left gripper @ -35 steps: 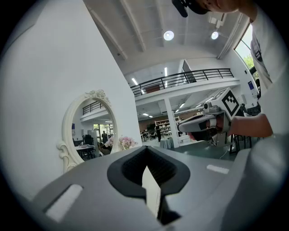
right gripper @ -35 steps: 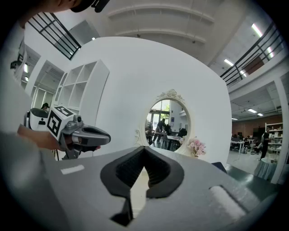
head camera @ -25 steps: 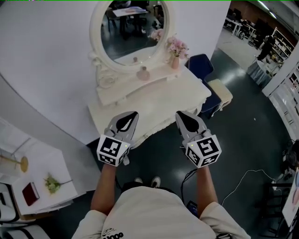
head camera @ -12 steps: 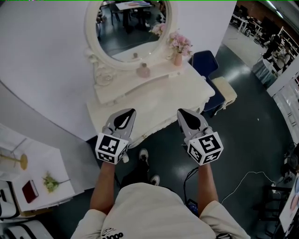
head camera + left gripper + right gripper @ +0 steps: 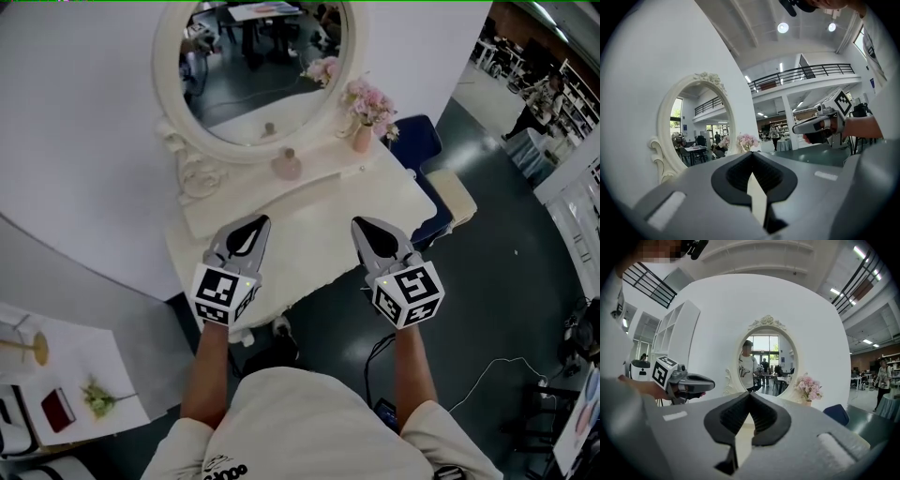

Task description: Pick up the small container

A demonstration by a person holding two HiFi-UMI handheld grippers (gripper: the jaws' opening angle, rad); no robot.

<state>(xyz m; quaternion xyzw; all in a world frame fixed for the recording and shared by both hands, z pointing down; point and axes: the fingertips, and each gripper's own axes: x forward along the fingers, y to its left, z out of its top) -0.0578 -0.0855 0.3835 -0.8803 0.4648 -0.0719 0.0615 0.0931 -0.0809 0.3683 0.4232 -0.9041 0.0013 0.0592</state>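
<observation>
Head view: left gripper (image 5: 255, 221), right gripper (image 5: 360, 223), jaws pressed together, over glossy white dresser (image 5: 314, 220)

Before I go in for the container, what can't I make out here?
- Small pink rounded container: too small in the head view for lid detail.
- Same container, left gripper view: hidden behind the left gripper.
- White dressing table front: hidden under its top, head view.

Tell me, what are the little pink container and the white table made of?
The small container looks like smooth pink glass or ceramic, too small to be sure. The dressing table looks like cream-painted wood, matte, with a carved wavy edge.
</observation>
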